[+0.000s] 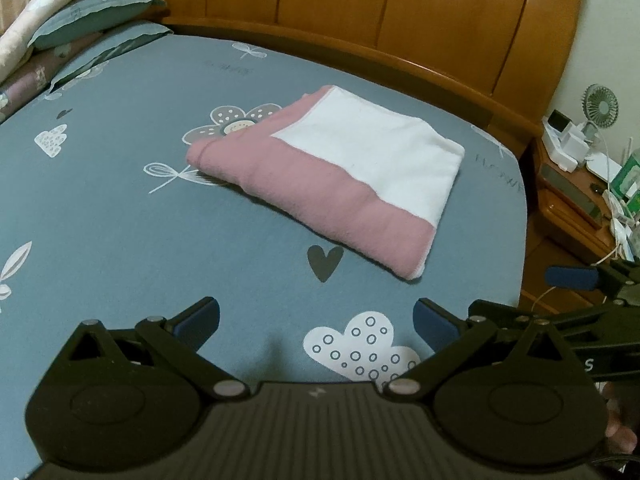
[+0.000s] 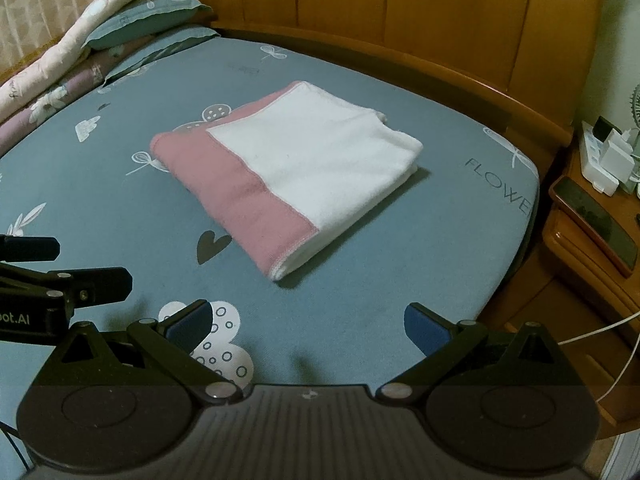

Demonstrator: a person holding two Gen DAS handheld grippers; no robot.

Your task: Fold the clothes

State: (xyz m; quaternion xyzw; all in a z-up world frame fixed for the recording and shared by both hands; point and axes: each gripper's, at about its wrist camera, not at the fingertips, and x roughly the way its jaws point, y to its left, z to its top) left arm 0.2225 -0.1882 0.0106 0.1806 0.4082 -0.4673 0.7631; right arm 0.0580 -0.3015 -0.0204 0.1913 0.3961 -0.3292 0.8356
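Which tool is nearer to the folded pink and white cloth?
Right, slightly. Both tools, left and right, hover open, short of the cloth, touching nothing.

Open bedsheet (image 1: 160, 220) all around folded cloth (image 1: 332, 176). Bounded by headboard (image 1: 360, 12), pillows (image 1: 96, 20), nightstand (image 2: 592, 216).

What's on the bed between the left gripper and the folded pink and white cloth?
Only bedsheet: in the left wrist view a dark heart print lies between the left gripper and the cloth. Nothing else lies there.
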